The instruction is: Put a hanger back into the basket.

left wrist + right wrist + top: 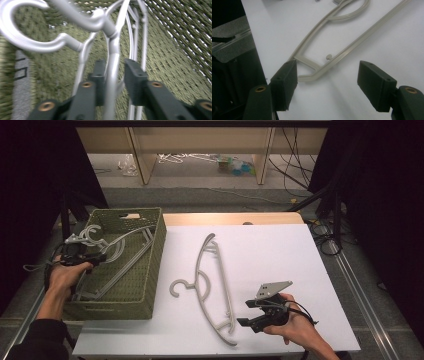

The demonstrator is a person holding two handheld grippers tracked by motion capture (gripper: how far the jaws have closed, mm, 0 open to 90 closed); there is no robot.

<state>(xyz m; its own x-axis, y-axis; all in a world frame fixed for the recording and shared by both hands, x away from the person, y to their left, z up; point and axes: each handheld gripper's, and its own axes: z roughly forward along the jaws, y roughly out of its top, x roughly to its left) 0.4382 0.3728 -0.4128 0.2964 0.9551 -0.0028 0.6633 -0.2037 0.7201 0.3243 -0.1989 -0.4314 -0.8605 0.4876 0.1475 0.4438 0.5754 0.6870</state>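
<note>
Black blocky jaws of the left gripper [113,80] stand nearest in the left gripper view, pinching the thin round neck of a silver-grey hanger [112,50] between them; the plastic looks smooth and glossy, with a curved open hook at its top. That hanger lies in the green basket [150,270], a rectangular bin with perforated, woven-looking walls, at the worktop's left edge. Hooks of two hangers show close together in the basket, and their thin bars overlap; an exact count beyond that is hard to tell. From the high view their long axes run slantwise from the basket's near left toward its far right, hooks at the far left beside the left gripper [97,256].

On the white worktop [280,250] lies one more hanger, the beige hanger [212,285], flat, slim and gently bowed. Its long axis runs from near to far, and its hook points left toward the basket. The right gripper [248,314] hovers just beside its near end, jaws spread wide and holding nothing. In the right gripper view that end [317,67] lies between the jaws, nearer the left one.
</note>
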